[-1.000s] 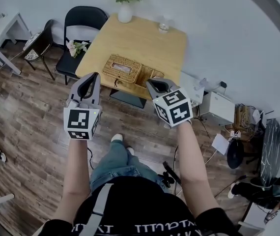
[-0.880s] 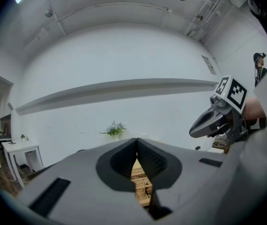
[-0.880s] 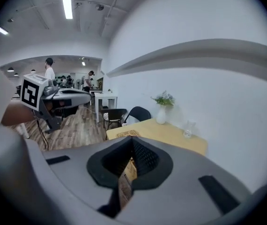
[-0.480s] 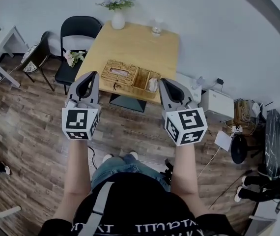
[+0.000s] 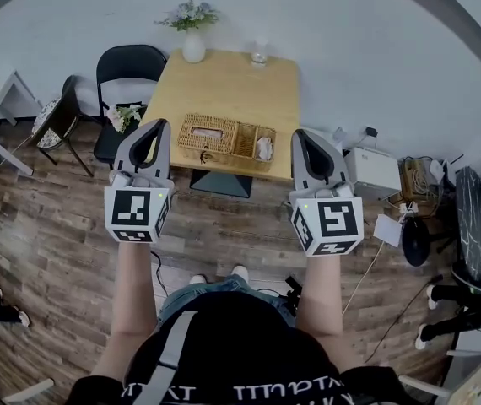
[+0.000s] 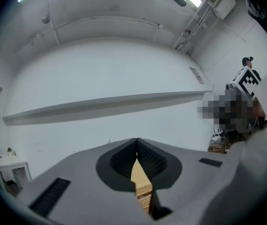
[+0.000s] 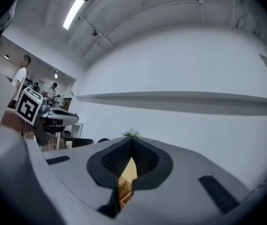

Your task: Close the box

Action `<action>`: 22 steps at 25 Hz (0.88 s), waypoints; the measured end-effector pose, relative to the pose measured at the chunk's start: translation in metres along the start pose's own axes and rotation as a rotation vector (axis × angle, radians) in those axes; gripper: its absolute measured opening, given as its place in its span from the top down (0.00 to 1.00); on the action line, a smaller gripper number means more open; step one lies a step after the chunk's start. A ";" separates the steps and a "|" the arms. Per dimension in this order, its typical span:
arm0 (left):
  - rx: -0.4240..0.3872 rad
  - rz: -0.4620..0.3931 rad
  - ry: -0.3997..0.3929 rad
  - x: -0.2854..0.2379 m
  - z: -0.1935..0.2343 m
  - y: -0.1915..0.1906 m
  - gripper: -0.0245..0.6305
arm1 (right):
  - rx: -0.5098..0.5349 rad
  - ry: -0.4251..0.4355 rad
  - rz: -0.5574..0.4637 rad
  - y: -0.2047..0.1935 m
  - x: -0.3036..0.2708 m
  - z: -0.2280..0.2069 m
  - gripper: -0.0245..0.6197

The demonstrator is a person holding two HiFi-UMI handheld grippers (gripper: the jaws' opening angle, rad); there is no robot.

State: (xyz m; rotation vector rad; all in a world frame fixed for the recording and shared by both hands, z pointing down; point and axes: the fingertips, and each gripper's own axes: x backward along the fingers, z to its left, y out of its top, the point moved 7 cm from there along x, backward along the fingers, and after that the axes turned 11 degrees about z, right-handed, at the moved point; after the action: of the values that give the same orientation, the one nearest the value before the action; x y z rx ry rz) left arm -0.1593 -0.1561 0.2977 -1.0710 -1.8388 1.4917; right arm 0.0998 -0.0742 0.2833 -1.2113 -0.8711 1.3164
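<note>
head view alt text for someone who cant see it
Seen from above, a person holds the left gripper and right gripper, both shut and empty, before a wooden table bearing a wicker box and a white vase of flowers.

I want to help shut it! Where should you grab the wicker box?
Probably the box at its open right end, coming from the table's near edge: it lies lengthwise along that edge, and its left part looks covered already.
</note>
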 end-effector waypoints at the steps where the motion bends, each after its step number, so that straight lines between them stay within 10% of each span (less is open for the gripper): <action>1: 0.001 -0.006 -0.003 0.001 0.002 0.001 0.95 | 0.003 -0.008 0.000 0.001 0.001 0.001 0.94; 22: 0.036 -0.070 -0.017 0.006 0.020 0.004 0.95 | 0.020 -0.107 -0.005 0.011 0.015 0.003 0.94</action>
State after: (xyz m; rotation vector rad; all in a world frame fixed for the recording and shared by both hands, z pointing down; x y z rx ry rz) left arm -0.1778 -0.1614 0.2883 -0.9704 -1.8349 1.4920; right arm 0.0963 -0.0610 0.2707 -1.1312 -0.9340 1.3930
